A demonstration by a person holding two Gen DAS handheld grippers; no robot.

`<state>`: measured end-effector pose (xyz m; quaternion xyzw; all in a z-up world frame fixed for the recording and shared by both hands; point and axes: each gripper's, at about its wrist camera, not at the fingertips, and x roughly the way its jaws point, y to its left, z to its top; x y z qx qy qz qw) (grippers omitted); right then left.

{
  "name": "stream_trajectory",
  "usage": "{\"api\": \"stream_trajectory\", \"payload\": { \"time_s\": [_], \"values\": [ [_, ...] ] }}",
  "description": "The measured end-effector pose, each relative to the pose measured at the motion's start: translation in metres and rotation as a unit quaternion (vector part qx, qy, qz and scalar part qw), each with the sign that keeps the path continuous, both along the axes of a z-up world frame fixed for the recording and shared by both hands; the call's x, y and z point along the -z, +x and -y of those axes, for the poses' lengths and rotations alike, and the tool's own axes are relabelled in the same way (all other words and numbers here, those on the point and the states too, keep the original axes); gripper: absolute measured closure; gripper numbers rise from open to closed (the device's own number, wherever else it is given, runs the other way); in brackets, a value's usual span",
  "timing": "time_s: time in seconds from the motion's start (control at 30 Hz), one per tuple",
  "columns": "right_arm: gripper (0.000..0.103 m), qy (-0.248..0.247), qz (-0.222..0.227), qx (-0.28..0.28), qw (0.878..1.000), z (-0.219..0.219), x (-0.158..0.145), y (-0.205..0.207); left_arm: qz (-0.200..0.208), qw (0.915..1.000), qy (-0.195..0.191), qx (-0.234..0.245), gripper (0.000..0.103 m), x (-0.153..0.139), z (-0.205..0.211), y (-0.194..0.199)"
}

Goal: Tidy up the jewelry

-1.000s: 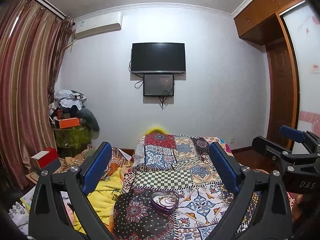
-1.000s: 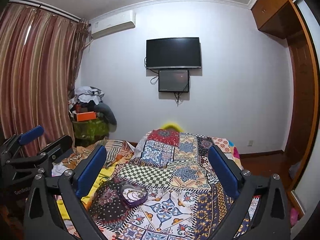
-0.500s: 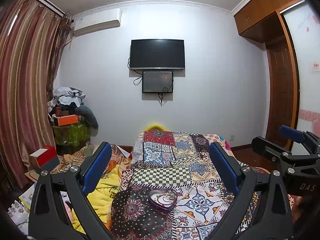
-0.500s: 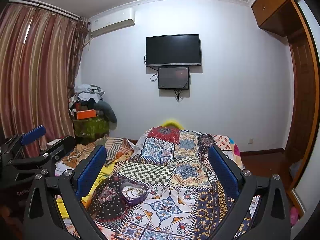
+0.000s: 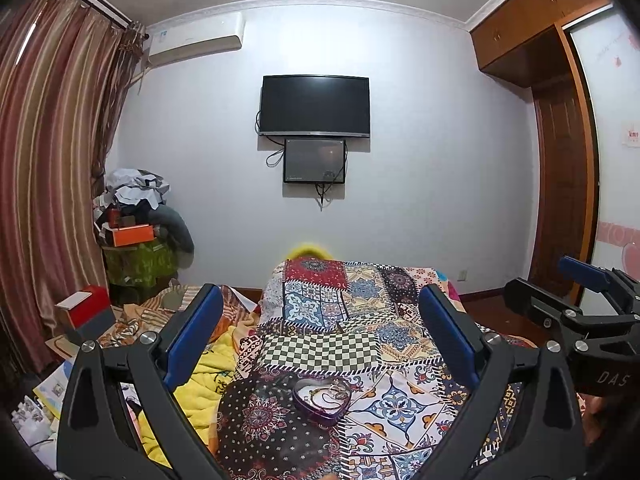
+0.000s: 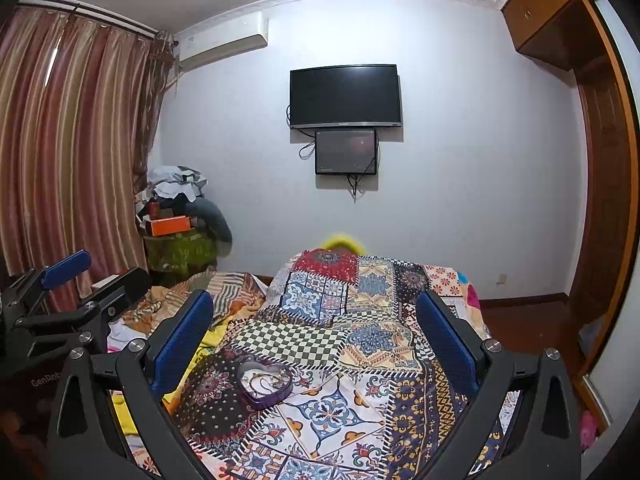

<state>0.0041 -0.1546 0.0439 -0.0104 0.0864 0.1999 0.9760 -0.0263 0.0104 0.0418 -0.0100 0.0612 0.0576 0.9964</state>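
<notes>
Gaping wide, empty: both grippers' jaws, left gripper [image 5: 320, 336] and "DAS"-lettered right gripper [image 6: 314, 332].

Heart-shaped jewelry box [image 5: 322, 395] sits alone on the patchwork quilt [image 5: 360, 344]; flat bare quilt right of it and beyond it. Left of box: bunched yellow blanket [image 5: 208, 372]. Both grippers hang wide open above, touching nothing.

Your room: pale wall [image 5: 420, 160] with mounted television [image 5: 315, 106], air conditioner [image 5: 196, 42], striped curtains [image 5: 52, 160], wooden wardrobe [image 5: 560, 120], bed under patchwork quilt [image 5: 344, 320].
</notes>
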Motion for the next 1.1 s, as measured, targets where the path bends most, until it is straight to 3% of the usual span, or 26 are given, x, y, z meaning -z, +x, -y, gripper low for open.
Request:
{"api": "stream_trajectory", "payload": {
  "time_s": [1.1],
  "values": [
    [0.002, 0.007, -0.003, 0.008, 1.000, 0.0056, 0.0023, 0.0017, -0.002, 0.9999, 0.001, 0.010, 0.004, 0.0033, 0.0008, -0.0004]
  ]
}}
